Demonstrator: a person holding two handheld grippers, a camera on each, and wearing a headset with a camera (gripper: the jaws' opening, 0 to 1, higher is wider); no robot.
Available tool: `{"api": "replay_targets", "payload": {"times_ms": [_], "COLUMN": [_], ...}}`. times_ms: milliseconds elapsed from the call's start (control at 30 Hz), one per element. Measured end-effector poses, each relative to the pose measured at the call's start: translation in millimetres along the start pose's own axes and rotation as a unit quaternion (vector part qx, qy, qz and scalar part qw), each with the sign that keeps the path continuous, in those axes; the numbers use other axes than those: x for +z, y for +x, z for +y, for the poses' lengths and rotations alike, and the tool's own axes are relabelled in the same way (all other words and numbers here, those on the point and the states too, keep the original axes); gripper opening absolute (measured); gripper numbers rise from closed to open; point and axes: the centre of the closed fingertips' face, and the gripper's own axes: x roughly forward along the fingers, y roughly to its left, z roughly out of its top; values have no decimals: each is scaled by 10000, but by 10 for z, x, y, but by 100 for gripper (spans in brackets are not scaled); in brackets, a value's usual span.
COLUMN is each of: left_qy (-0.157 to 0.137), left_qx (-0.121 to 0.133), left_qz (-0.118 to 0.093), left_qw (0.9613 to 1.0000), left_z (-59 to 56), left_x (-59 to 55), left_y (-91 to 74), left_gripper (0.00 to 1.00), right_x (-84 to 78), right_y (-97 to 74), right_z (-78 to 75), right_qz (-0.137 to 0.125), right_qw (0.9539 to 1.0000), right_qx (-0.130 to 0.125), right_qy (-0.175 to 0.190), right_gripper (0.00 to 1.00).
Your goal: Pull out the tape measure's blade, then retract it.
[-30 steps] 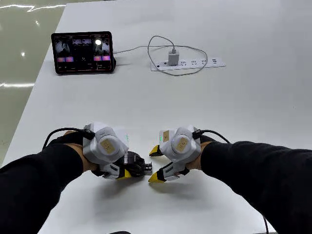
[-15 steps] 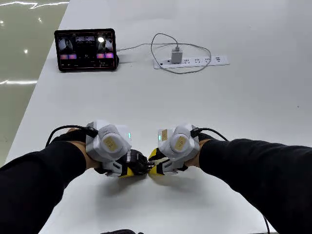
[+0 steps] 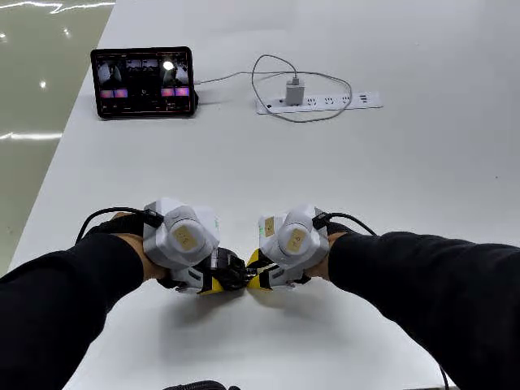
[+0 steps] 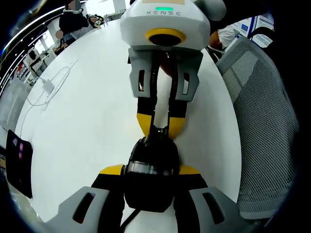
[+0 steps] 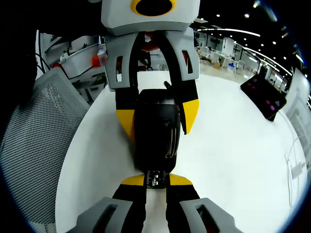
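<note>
Left gripper view: the left gripper [image 4: 150,171] clamps the tape measure [image 4: 151,158] by its case, probably rigid and slick, while the right gripper [image 4: 160,127] pinches the thin, likely springy blade tip [image 5: 156,178].

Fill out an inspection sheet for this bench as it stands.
Surface: white table, plain.
Job's things: black tape measure, blade not yet drawn out; blade tip at the case mouth.
Clutter: tablet, screen lit, far left.
Grippers: left gripper shut on the tape measure's case; right gripper shut on the blade tip.
Cables: white cable runs from a charger in a power strip toward the tablet; black lead at each gripper.
Surroundings: glossy floor; mesh chair.
</note>
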Motion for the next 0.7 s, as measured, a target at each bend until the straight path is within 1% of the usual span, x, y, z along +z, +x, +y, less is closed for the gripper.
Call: {"api": "replay_targets", "payload": {"times_ms": [300,700], "left_qy": [-2,-2], "left_qx": [0,-10], "left_qz": [8,28], "left_qw": [10000,10000], "left_z": [1,3], "left_x": [-4,-15], "left_y": [-5,-12], "left_gripper": [34,34], "right_x": [-26,-39], "right_y": [-16,-44], "right_z": [5,-6], "right_qz": [74,83], "right_qw": [9999,9999], "right_qx": [-54,-88], "right_qy": [57,101], "right_gripper": [11,11]}}
